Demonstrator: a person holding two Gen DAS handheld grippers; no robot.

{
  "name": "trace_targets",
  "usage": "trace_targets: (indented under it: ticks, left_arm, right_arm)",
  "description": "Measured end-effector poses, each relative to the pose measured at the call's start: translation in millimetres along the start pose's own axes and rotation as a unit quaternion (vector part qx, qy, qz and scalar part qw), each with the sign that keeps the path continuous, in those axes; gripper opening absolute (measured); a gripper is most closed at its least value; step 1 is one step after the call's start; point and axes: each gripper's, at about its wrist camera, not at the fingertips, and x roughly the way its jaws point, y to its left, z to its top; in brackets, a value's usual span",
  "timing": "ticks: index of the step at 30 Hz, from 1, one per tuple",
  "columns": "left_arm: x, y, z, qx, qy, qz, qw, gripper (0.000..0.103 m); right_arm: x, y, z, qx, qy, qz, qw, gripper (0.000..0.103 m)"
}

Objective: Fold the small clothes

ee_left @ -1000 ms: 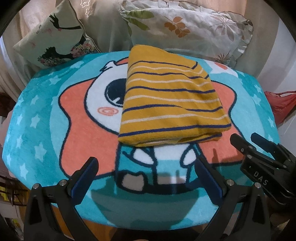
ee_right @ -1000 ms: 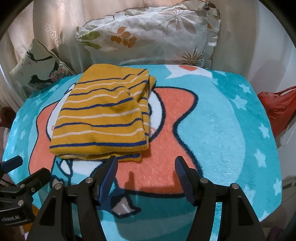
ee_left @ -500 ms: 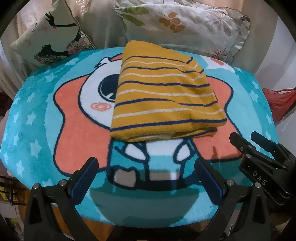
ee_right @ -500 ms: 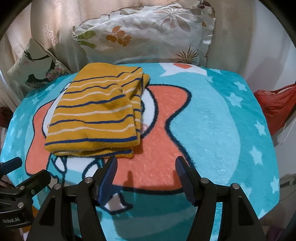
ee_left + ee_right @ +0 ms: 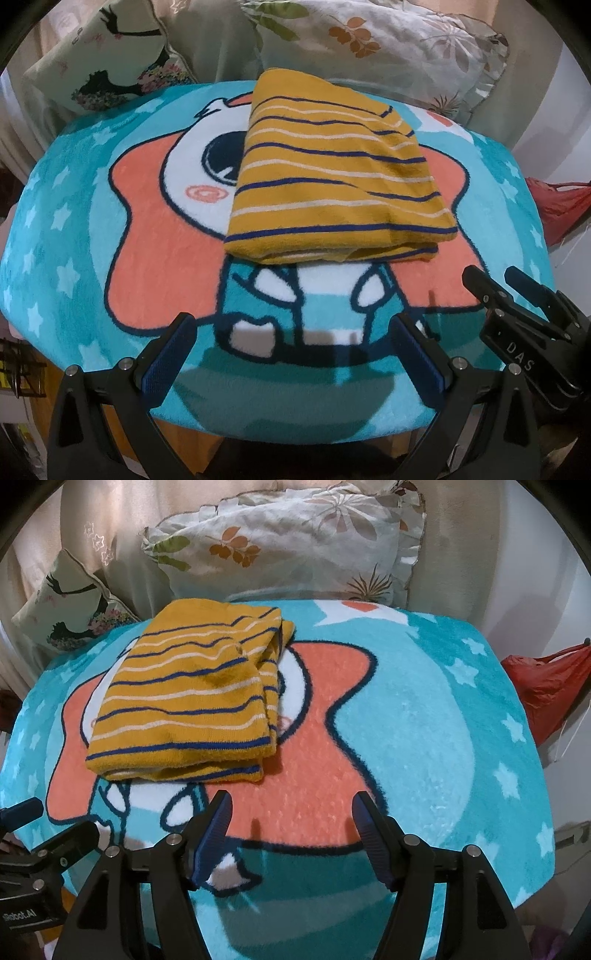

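A mustard-yellow garment with navy and cream stripes (image 5: 332,177) lies folded into a thick rectangle on the teal cartoon blanket (image 5: 74,236); it also shows in the right wrist view (image 5: 188,701). My left gripper (image 5: 291,347) is open and empty, held near the blanket's front edge, short of the garment. My right gripper (image 5: 291,830) is open and empty, in front of the garment's right corner and apart from it. Each gripper shows at the edge of the other's view, the right one (image 5: 517,295) and the left one (image 5: 44,830).
A leaf-print pillow (image 5: 295,546) and a bird-print cushion (image 5: 107,62) lean behind the blanket. A red plastic bag (image 5: 543,690) hangs off the right side. The blanket's front edge drops off just below the grippers.
Both grippers have drawn back and lifted slightly from the folded garment, which now sits farther away in both views. The garment has not moved on the blanket.
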Motion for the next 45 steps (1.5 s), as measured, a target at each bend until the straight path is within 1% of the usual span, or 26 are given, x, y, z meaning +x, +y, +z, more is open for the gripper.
trace_targets:
  ticks: [8,18,25,31,36,45]
  left_arm:
    - [-3.5,4.9,-0.7,-0.006,-0.001,0.003,1.0,0.103]
    - [-10.7,-0.8,-2.2,0.001,-0.009,0.002,1.0,0.103]
    - [-10.2,-2.7,-3.3,-0.002,-0.005,0.004,1.0,0.103]
    - [-11.8,-2.0,-4.0,-0.008,-0.009,0.001,0.9999,0.103]
    - [-8.0,-1.6,-5.1,-0.012,0.001,-0.001,0.9999,0.103]
    - [-6.1,-1.4,-4.6,-0.016,0.004,-0.004,0.9999,0.103]
  right_arm:
    - [-4.7,6.4,-1.7,-0.002,-0.004,-0.003,1.0,0.072]
    - [-12.4,5.7,-6.6,0.003,-0.01,-0.006,1.0,0.073]
    - [-13.2,0.2,-7.1,0.007,-0.01,-0.006,1.0,0.073]
    - [-13.9,-0.6,-6.3,0.005,-0.009,-0.007,1.0,0.074]
    - [-15.0,3.3,-9.3,-0.004,-0.012,-0.004,1.0,0.074]
    - [-16.9,6.0,-10.2,-0.008,-0.018,0.004,1.0,0.074]
